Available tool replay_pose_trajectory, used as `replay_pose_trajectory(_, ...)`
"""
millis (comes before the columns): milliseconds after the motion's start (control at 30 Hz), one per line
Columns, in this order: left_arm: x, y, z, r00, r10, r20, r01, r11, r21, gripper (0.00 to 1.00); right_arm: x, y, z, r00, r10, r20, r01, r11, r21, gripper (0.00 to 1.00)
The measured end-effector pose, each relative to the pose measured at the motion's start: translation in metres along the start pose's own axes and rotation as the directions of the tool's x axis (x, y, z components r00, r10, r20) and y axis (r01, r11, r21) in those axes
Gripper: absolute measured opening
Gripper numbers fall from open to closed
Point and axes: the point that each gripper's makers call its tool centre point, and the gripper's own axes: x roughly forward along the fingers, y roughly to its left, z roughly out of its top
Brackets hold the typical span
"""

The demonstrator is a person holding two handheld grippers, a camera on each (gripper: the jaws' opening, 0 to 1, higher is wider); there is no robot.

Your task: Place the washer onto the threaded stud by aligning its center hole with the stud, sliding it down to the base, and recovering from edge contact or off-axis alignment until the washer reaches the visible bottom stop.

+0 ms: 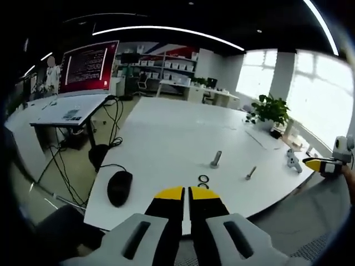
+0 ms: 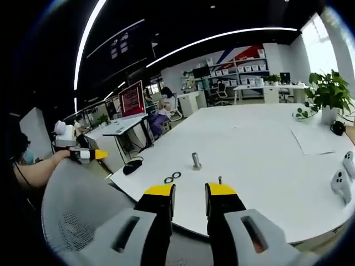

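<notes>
The threaded stud (image 1: 216, 159) (image 2: 196, 160) stands upright on the white table (image 1: 166, 133) (image 2: 260, 144). Two dark washers (image 1: 203, 182) (image 2: 172, 177) lie flat side by side on the table, just in front of the stud. My left gripper (image 1: 186, 194) hovers over the table's near edge, its yellow-tipped jaws together with nothing between them. It also appears in the right gripper view (image 2: 95, 154), held out at the far left. My right gripper (image 2: 191, 191) is open and empty, short of the washers; in the left gripper view it sits at the far right (image 1: 317, 164).
A small loose bolt (image 1: 250, 173) (image 2: 220, 179) rests right of the washers. A black mouse (image 1: 119, 187) (image 2: 132, 165) lies near the table edge. White controllers (image 2: 344, 177) (image 1: 293, 160) and a potted plant (image 1: 270, 108) sit farther off. A mesh chair (image 2: 72, 216) is below.
</notes>
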Motion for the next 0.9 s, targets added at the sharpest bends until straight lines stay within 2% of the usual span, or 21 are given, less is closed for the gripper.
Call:
replay_pose_trajectory(67, 0.000, -0.006, -0.004, 1.000, -0.013, -0.016, 0.013, 1.000, 0.010, 0.00, 0.000, -0.004, -0.004, 1.000, -0.003, -0.009, 0.003, 1.000, -0.005, 0.24)
replay_pose_trajectory(100, 0.000, -0.002, -0.004, 1.000, -0.014, -0.022, 0.014, 1.000, 0.012, 0.00, 0.000, 0.000, -0.005, 0.999, 0.019, -0.027, -0.018, 0.999, 0.033, 0.24)
replay_pose_trajectory(133, 0.000, 0.000, -0.004, 1.000, -0.007, -0.025, 0.007, 1.000, 0.005, 0.01, 0.001, -0.001, -0.002, 1.000, 0.014, -0.011, -0.014, 1.000, -0.003, 0.24)
replay_pose_trajectory(167, 0.000, 0.000, -0.005, 1.000, -0.005, -0.028, 0.005, 1.000, 0.007, 0.01, 0.001, -0.003, -0.003, 1.000, 0.000, -0.017, -0.001, 1.000, -0.002, 0.24)
replay_pose_trajectory(300, 0.002, -0.011, -0.006, 0.998, -0.043, -0.051, 0.047, 0.995, 0.086, 0.07, 0.000, -0.004, -0.002, 1.000, -0.005, -0.009, 0.006, 1.000, 0.009, 0.24)
replay_pose_trajectory(333, 0.002, -0.016, -0.002, 0.997, -0.071, -0.028, 0.073, 0.995, 0.074, 0.10, 0.000, -0.004, -0.003, 1.000, -0.006, -0.011, 0.006, 1.000, 0.012, 0.24)
replay_pose_trajectory(367, 0.002, -0.021, 0.007, 0.994, -0.104, 0.022, 0.103, 0.994, 0.043, 0.15, -0.001, -0.005, -0.003, 1.000, -0.007, -0.013, 0.007, 1.000, 0.012, 0.24)
replay_pose_trajectory(400, 0.001, -0.024, 0.014, 0.991, -0.124, 0.056, 0.123, 0.992, 0.021, 0.23, -0.001, -0.005, -0.004, 1.000, -0.009, -0.014, 0.009, 1.000, 0.012, 0.24)
replay_pose_trajectory(467, 0.001, -0.022, 0.018, 0.992, -0.118, 0.042, 0.115, 0.992, 0.056, 0.29, -0.002, -0.007, -0.005, 1.000, -0.012, -0.015, 0.012, 1.000, 0.019, 0.24)
replay_pose_trajectory(533, 0.003, -0.018, 0.024, 0.995, -0.101, 0.011, 0.098, 0.979, 0.178, 0.26, -0.002, -0.007, -0.004, 1.000, -0.013, -0.010, 0.014, 1.000, 0.023, 0.24)
replay_pose_trajectory(600, 0.006, -0.019, 0.032, 0.994, -0.107, -0.015, 0.107, 0.956, 0.275, 0.25, -0.002, -0.007, -0.004, 1.000, -0.016, -0.011, 0.017, 1.000, 0.023, 0.24)
replay_pose_trajectory(733, 0.016, -0.030, 0.052, 0.987, -0.156, -0.040, 0.160, 0.924, 0.346, 0.26, -0.003, -0.010, -0.004, 1.000, -0.022, -0.004, 0.023, 0.999, 0.039, 0.24)
replay_pose_trajectory(800, 0.023, -0.036, 0.060, 0.983, -0.173, -0.066, 0.185, 0.897, 0.402, 0.28, -0.002, -0.011, -0.005, 1.000, -0.019, -0.007, 0.019, 0.997, 0.070, 0.25)
replay_pose_trajectory(900, 0.031, -0.047, 0.071, 0.974, -0.198, -0.106, 0.224, 0.888, 0.401, 0.32, -0.003, -0.008, -0.006, 1.000, -0.018, -0.008, 0.019, 0.998, 0.060, 0.25)
